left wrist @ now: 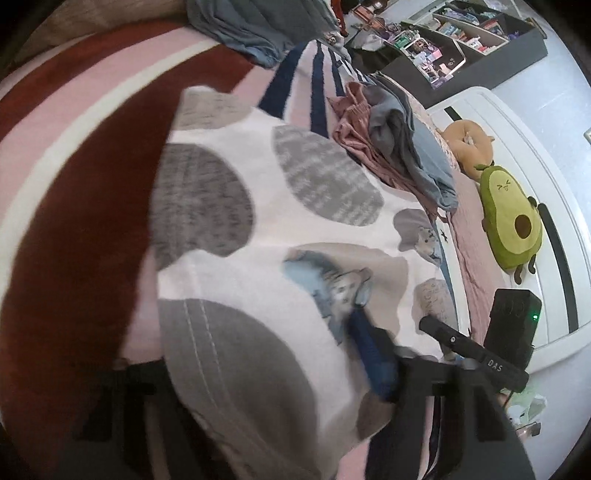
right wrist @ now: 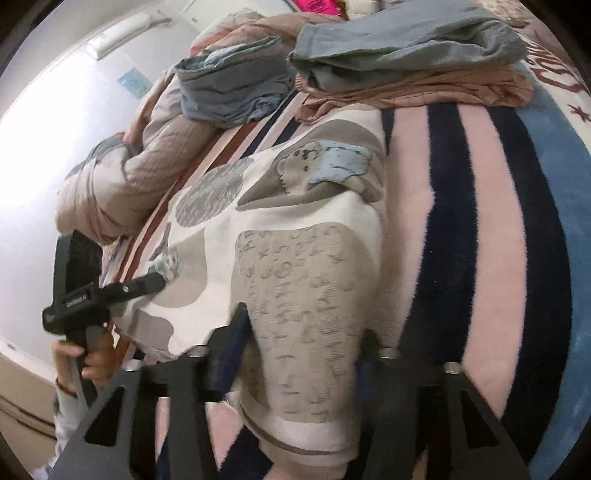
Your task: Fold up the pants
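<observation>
Pinching the white cat-print fleece pants [left wrist: 280,229] in both claws, left claw [left wrist: 258,369] and right claw [right wrist: 306,354], whose thick hem risks slipping

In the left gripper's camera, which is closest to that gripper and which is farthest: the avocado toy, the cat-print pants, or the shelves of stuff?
1. Cat-print pants: right between the left gripper fingers.
2. Avocado toy: off to the right, on the white ledge.
3. Shelves: far back, top right.

striped fleece blanket [left wrist: 74,155] covers the bed; white headboard [left wrist: 517,155]; cluttered dark shelves [left wrist: 461,40]; pale wall [right wrist: 55,129].
</observation>
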A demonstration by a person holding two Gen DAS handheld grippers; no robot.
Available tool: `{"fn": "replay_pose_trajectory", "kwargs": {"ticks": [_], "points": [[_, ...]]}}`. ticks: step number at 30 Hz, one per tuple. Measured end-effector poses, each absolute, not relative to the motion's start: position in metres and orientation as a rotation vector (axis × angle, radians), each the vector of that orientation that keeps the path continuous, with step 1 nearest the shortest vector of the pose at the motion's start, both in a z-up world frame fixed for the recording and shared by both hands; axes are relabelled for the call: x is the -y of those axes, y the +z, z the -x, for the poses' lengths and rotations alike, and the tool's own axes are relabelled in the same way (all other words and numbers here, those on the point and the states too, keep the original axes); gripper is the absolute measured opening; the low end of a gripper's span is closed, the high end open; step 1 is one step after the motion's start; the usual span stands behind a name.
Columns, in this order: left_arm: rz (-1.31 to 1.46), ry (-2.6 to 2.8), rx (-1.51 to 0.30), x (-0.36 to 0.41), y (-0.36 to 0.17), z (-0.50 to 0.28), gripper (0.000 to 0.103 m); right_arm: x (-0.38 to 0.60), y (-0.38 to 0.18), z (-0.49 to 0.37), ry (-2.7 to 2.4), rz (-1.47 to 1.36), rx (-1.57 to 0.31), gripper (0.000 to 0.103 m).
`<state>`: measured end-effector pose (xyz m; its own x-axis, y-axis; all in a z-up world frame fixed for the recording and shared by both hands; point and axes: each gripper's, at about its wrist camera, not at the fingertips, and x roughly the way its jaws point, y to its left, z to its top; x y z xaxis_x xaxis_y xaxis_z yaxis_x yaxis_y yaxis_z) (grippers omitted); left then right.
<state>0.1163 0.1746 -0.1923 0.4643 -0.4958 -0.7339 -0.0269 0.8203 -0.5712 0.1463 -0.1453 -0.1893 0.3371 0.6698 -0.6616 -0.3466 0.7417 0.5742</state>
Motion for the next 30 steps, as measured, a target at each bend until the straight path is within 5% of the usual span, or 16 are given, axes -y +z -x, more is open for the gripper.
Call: {"fn": "replay_pose_trajectory", "kwargs": {"ticks": [3,9,12,14,16,22,25,28,30], "points": [[0.55,-0.313,-1.046,-0.164,-0.185,-0.119,0.025,0.147,-0.185,-0.147,0.692,-0.378,-1.018,0.026],[0.491,-0.426,-0.99,-0.146,-0.151,-0.088,0.021,0.166,-0.161,-0.132,0.774,-0.395,-1.061,0.024],[0.458,-0.397,-1.024,-0.145,-0.157,-0.088,0.032,0.173,-0.157,-0.126,0.782,-0.373,-1.068,0.029],[0.48,-0.388,-1.042,-0.151,-0.165,-0.094,0.051,0.177,-0.158,-0.128,0.767,-0.376,-1.07,0.039],[0.495,-0.352,-1.043,-0.161,-0.173,-0.103,0.057,0.18,-0.164,-0.13,0.749,-0.384,-1.073,0.053],[0.552,-0.278,-1.073,-0.177,-0.196,-0.124,0.059,0.188,-0.185,-0.148,0.716,-0.476,-1.083,0.058],[0.463,-0.243,-1.074,-0.166,-0.191,-0.125,0.053,0.185,-0.196,-0.154,0.733,-0.521,-1.091,0.058],[0.435,-0.233,-1.072,-0.158,-0.188,-0.123,0.034,0.18,-0.198,-0.157,0.743,-0.534,-1.079,0.057],[0.404,-0.228,-1.06,-0.152,-0.183,-0.119,0.025,0.173,-0.198,-0.158,0.755,-0.53,-1.075,0.049]]}}
